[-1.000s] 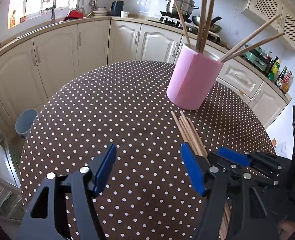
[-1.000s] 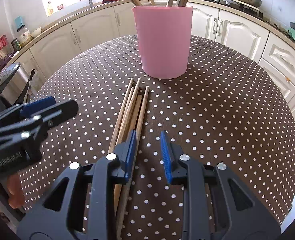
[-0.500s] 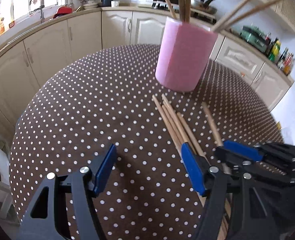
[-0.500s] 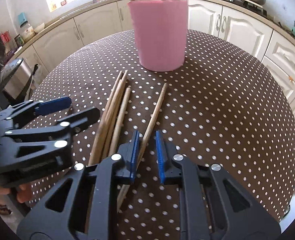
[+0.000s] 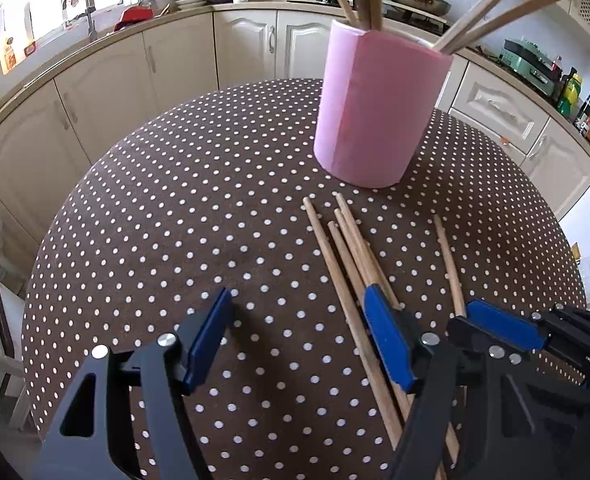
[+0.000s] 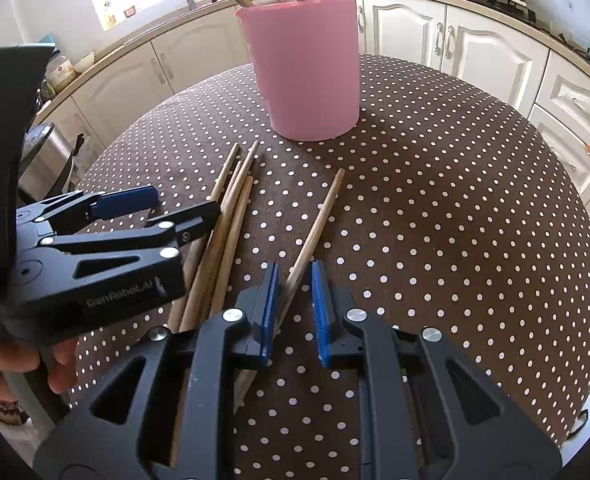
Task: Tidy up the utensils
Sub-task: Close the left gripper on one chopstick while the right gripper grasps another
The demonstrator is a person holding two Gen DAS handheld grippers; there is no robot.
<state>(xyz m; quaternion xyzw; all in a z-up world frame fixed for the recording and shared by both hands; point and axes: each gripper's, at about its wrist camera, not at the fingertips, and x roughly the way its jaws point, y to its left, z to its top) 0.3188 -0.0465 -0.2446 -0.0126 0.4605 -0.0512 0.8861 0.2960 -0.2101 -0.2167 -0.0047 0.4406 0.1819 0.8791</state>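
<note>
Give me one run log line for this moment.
right gripper: straddling lone wooden chopstick, pads apart | left gripper: open, empty | pink cylindrical holder: upright

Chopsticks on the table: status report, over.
Right gripper narrow, straddling lone chopstick, not clamped. Left gripper open, empty, beside four-stick bundle. Nothing between sticks and pink holder.

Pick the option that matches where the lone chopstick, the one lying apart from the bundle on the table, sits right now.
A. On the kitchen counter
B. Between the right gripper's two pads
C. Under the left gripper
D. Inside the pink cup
B: in the right wrist view the lone chopstick runs down between the blue pads of the right gripper, apart from the bundle and short of the pink cup.
</note>
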